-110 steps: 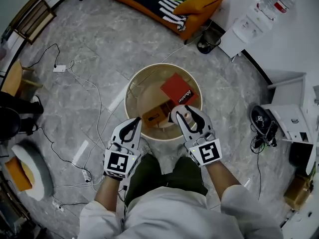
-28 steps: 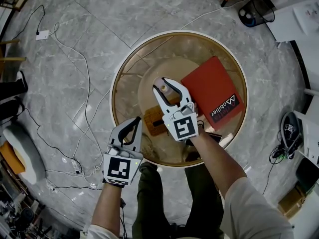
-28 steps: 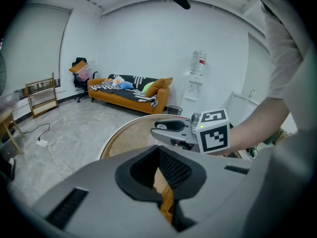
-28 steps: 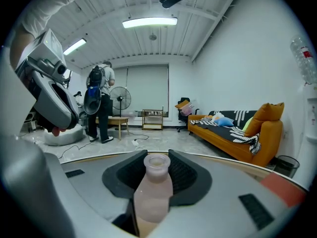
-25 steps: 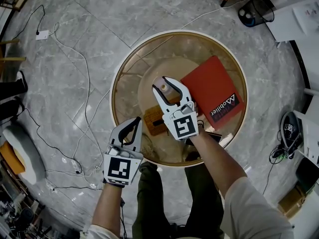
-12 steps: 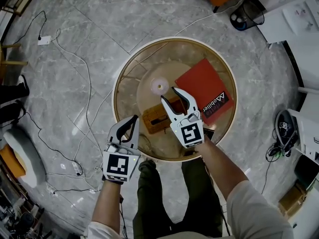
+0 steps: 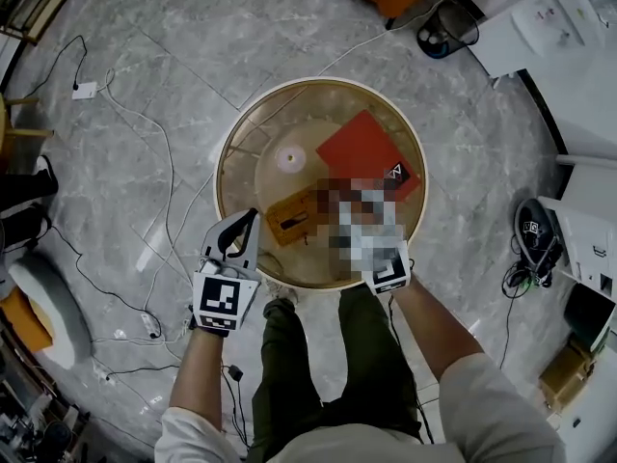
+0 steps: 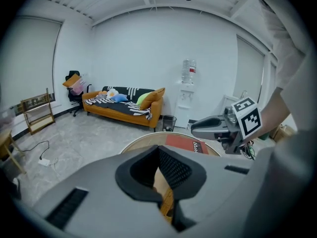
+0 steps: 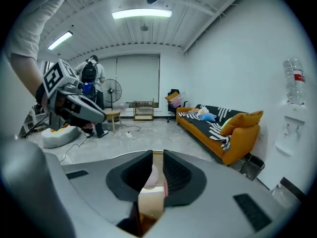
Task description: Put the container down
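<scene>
While the container (image 7: 287, 156) sits on the table (image 7: 234, 123), our right gripper (image 9: 157, 156) has just been closing, jaws slightly apart, empty. Left gripper (image 7: 248, 222) is pinched together.

table (image 7: 245, 149) left of container (image 7: 287, 156) apparently bare

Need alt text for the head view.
Top-down: a small pale container stands free on a round table beside a red booklet. At the near edge, left claw shut and empty; right claw, mosaicked over, has just been closing, empty.
</scene>
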`<state>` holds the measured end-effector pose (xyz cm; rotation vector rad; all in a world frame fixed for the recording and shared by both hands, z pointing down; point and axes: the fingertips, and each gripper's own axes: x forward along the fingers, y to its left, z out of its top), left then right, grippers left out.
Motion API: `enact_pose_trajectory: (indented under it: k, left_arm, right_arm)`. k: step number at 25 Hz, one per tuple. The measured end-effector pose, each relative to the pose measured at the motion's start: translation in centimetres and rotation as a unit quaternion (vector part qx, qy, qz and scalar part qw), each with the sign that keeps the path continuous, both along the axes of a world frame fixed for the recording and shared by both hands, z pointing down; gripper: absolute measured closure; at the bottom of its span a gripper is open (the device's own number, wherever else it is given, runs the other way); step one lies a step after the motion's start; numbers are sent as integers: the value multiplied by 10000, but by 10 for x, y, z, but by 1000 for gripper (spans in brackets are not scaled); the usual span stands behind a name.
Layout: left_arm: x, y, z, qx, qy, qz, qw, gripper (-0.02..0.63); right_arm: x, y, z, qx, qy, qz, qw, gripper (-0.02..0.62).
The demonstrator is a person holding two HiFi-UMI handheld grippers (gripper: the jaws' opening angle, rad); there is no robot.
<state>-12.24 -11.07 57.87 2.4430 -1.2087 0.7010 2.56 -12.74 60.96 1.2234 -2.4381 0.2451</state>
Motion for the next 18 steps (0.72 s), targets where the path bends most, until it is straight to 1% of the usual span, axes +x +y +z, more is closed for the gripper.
enact_pose_trajectory:
  k: [3, 5, 7, 10, 13, 18]
  left_arm:
    - [2, 6, -17, 27, 0, 41, 10000, 598]
    - [3, 9, -26, 40, -3, 61, 10000, 598]
    - [3, 12, -34, 51, -1, 65, 10000, 598]
    - [2, 18, -45, 63, -12, 53, 10000, 598]
    - [3, 22, -57, 82, 9, 43, 10000, 598]
    - [2, 32, -69, 97, 26, 42, 9999, 598]
  right_arm:
    - [14, 12, -24, 47, 81, 52, 9999, 535]
    - [23, 19, -38, -28, 84, 162, 9998, 544]
    - [31, 25, -52, 11, 96, 232, 9997, 550]
    - [45, 36, -67, -146, 122, 415, 9990, 565]
    - [56, 42, -81, -3, 124, 484, 9988, 571]
    - [68, 56, -95, -110, 138, 614, 9980, 574]
